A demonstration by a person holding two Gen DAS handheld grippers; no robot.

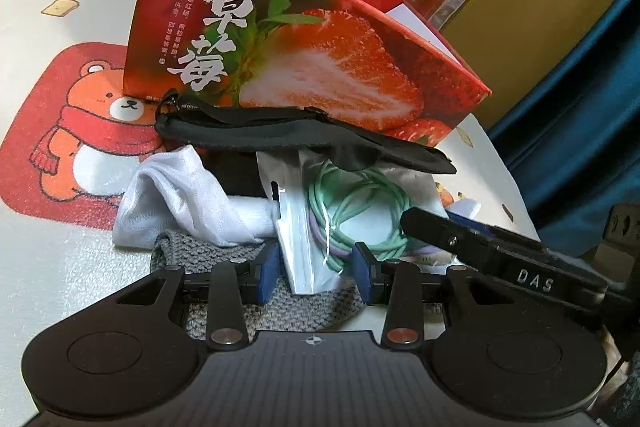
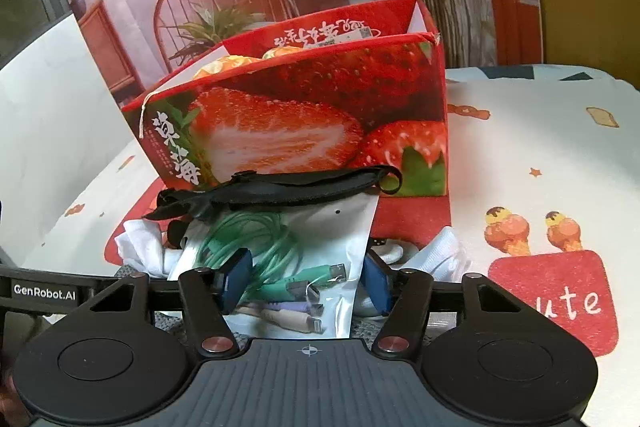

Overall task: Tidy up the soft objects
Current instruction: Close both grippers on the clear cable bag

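Both grippers straddle the clear cable pouch [image 2: 280,259] lying on the soft pile before the strawberry box [image 1: 304,39]: left gripper [image 1: 316,267] clamped on its corner, right gripper [image 2: 300,285] apart around its bottom edge, apparently steadying it for lifting.

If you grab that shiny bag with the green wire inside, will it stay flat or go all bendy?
Probably bendy. The shiny bag is thin film, already creased, so it would likely sag around the coiled green cable. Its glossy surface may slip between the pads. The black strap draped over its top might slide off when the bag moves.
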